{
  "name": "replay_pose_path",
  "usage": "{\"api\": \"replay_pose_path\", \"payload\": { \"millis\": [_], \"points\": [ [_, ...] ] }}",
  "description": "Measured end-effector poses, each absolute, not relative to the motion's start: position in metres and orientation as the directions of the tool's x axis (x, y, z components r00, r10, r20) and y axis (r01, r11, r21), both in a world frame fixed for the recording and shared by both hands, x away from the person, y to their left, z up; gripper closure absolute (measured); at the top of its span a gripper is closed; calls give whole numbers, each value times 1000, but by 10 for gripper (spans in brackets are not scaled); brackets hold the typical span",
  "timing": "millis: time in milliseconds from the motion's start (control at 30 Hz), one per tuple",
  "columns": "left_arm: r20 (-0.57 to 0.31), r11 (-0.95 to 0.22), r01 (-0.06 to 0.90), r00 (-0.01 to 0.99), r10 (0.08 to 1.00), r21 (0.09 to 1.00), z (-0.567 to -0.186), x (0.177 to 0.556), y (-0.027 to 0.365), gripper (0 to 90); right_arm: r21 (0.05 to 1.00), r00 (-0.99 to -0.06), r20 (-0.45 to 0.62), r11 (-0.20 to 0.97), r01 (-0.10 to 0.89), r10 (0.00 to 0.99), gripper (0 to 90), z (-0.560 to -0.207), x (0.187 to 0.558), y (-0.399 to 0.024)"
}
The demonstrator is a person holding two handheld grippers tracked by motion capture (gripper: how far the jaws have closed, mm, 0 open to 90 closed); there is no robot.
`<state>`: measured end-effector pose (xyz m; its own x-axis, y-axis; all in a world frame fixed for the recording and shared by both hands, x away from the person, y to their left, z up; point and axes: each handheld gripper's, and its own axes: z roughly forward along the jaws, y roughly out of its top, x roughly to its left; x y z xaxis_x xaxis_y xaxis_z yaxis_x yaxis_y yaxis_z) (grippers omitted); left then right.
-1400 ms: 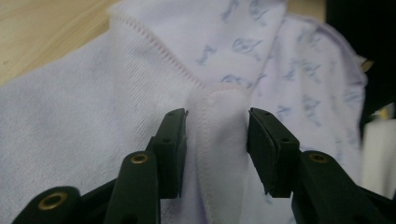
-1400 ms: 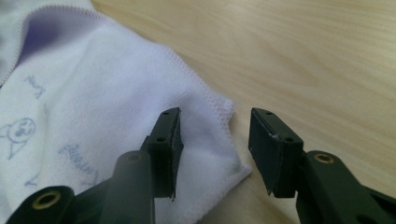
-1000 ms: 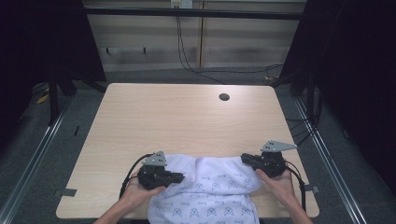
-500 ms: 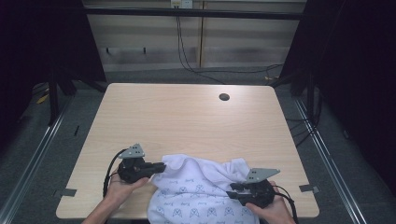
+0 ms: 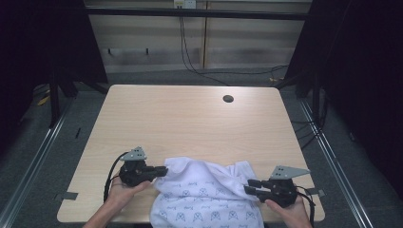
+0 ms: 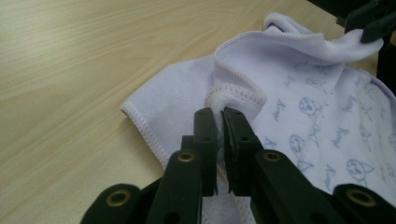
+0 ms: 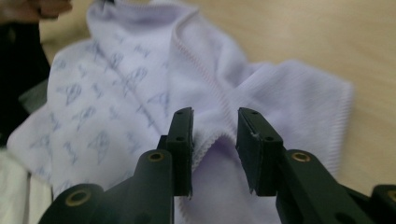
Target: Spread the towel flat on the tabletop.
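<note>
Shifted nearer the table's front edge, the right gripper [image 5: 250,186], jaws just closing, straddles a hem of the white printed cotton garment [image 5: 209,199] for regrasping, while the left gripper [image 5: 163,170] stays clamped on its opposite hem to anchor it.

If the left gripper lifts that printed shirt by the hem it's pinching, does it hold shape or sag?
Likely sags: the shirt already lies in soft folds and drapes over the table edge. Probably light, since the left gripper bunches its hem in a narrow pinch. The right gripper, just closing, straddles an edge without pressing.
</note>
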<state>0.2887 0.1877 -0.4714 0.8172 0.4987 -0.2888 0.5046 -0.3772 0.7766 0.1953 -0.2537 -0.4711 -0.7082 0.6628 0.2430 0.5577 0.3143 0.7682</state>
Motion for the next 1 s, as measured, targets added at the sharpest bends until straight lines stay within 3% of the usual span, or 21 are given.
{"api": "replay_pose_path", "payload": {
  "millis": [133, 333, 433, 600, 733, 933, 1000],
  "points": [
    [-293, -373, 505, 818, 495, 779, -471, 288, 191, 843, 711, -719, 228, 392, 584, 657, 578, -482, 186, -243],
    [-291, -374, 505, 817, 499, 778, -471, 289, 192, 841, 724, -696, 201, 374, 580, 689, 465, -483, 191, -239],
    [-294, -371, 506, 817, 496, 779, -470, 288, 192, 841, 747, -691, 248, 320, 582, 679, 440, -477, 195, -243],
    [-296, -370, 509, 815, 498, 777, -471, 290, 193, 838, 800, -677, 277, 226, 555, 682, 565, -461, 194, -257],
    [-293, -369, 503, 818, 495, 781, -470, 288, 191, 836, 742, -665, 267, 291, 604, 698, 584, -477, 203, -251],
    [-298, -368, 512, 812, 501, 776, -471, 290, 193, 836, 691, -678, 225, 376, 617, 699, 510, -490, 208, -238],
    [-297, -369, 513, 811, 504, 775, -471, 290, 194, 839, 692, -696, 182, 412, 592, 694, 603, -490, 205, -234]
  ]
}}
